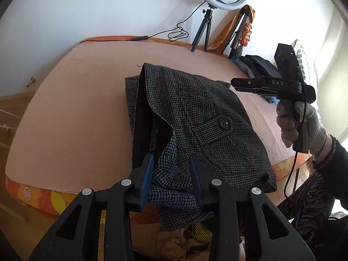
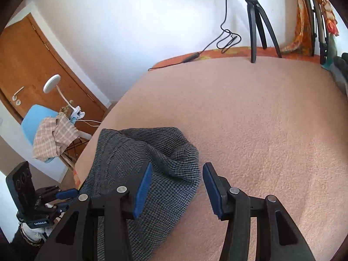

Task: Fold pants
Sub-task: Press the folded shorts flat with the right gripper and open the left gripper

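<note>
Pants point(image 1: 195, 117), a dark grey houndstooth pair, are lying on the bed point(image 1: 76, 108) at its near edge, already doubled over into a chunky rectangle, with the buttoned pocket flap point(image 1: 214, 128) facing up. By my reading the fold is well along: the legs look gathered under the top layer, and a loose corner is spilling over the near edge of the bed, so some tidying and perhaps one more fold are waiting.

Left gripper point(image 1: 171, 174) is clamping that near corner, cloth bunching between its blue pads. Right gripper point(image 2: 176, 187) is standing released with its jaws parted: nothing is pinched, and only its left pad is hovering over the rounded fold of the pants while the right pad is hanging over bare blanket. In the left view it is being held in a gloved hand point(image 1: 304, 119) above the right side of the pants.

Writing now: "DAS" is showing in pale letters on the right gripper's side in the left view. A small white label on the left gripper's body in the right view is too blurred to read.
</note>
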